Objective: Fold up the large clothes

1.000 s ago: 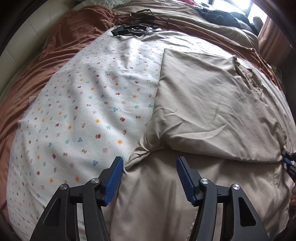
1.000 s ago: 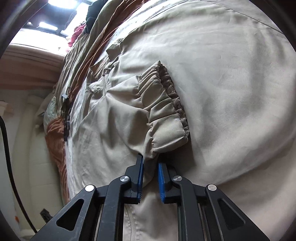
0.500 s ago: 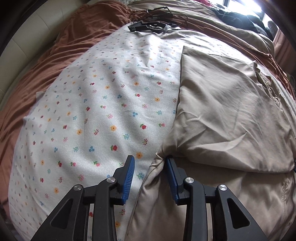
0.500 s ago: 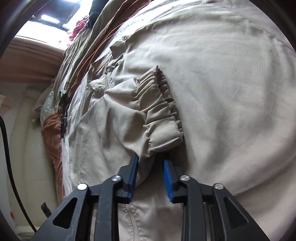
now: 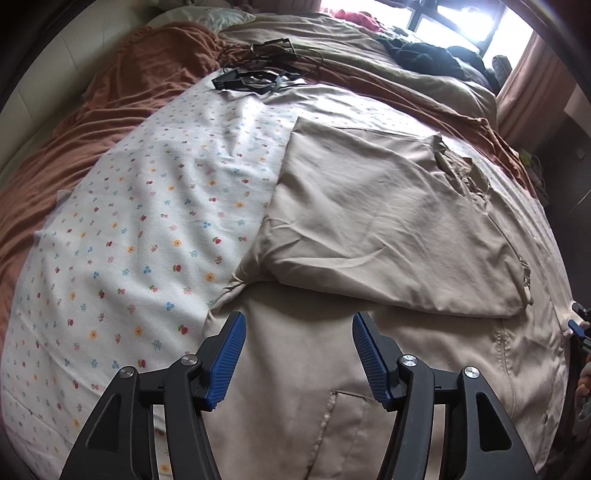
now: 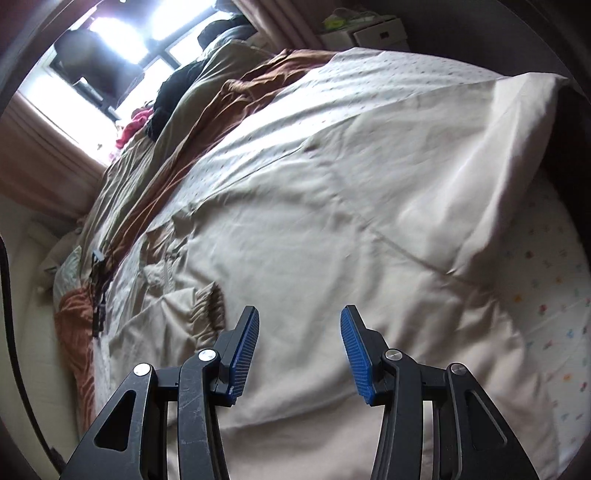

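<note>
Bare floral sheet (image 5: 147, 229) gives open passage along the bed's left side. At the bed's far edge lie black cables and a frame (image 5: 258, 74); rumpled brown blanket (image 5: 92, 122) and piled dark clothes (image 5: 424, 55) crowd the far corners.

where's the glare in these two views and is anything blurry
Left wrist view: the window at top right is blown out white; the beige jacket stays sharp. Right wrist view: the window at top left is overexposed, and the jacket's folded sleeve looks soft with motion blur.
</note>
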### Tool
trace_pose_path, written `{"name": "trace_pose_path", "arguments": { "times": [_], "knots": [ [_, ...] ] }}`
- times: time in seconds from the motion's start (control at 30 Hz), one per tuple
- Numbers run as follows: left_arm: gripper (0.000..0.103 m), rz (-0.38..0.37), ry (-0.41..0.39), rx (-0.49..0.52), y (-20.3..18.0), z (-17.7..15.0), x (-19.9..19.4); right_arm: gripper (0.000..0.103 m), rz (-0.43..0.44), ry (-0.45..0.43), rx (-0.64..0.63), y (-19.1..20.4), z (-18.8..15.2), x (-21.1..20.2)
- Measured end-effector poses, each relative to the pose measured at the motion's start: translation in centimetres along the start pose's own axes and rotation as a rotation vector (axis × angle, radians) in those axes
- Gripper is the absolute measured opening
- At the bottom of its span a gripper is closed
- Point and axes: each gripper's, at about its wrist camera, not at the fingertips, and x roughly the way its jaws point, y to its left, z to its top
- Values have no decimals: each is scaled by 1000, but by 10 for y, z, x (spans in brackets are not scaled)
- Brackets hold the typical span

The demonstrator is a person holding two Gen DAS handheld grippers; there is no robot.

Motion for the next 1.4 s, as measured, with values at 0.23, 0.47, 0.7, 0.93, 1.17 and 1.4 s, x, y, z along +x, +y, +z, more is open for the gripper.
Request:
{"name": "trace_pose_path", "arguments": {
  "times": [0.23, 0.47, 0.7, 0.93, 1.17, 1.4],
  "knots": [
    [68, -68, -14, -12, -13, -5, -9, 47, -73, -146, 112, -74, 37, -44],
    [68, -105, -19, -20, -23, -14, -7, 47, -105, -260, 187, -132, 67, -66],
    [68, -78, -18, -14, -27, -16, -9, 44, -114, -286, 215, -157, 88, -52],
    [68, -83, -29, -35, -21, -18, -13, 6, -14, -318, 251, -168, 91, -40],
    [68, -99, -57, -59, -18, -22, -16, 5, 105, -375, 174, -135, 89, -60],
    [68, -112, -73, -80, -18, -16, -27, 4, 190, -353, 13, -64, 73, -71]
  ]
}}
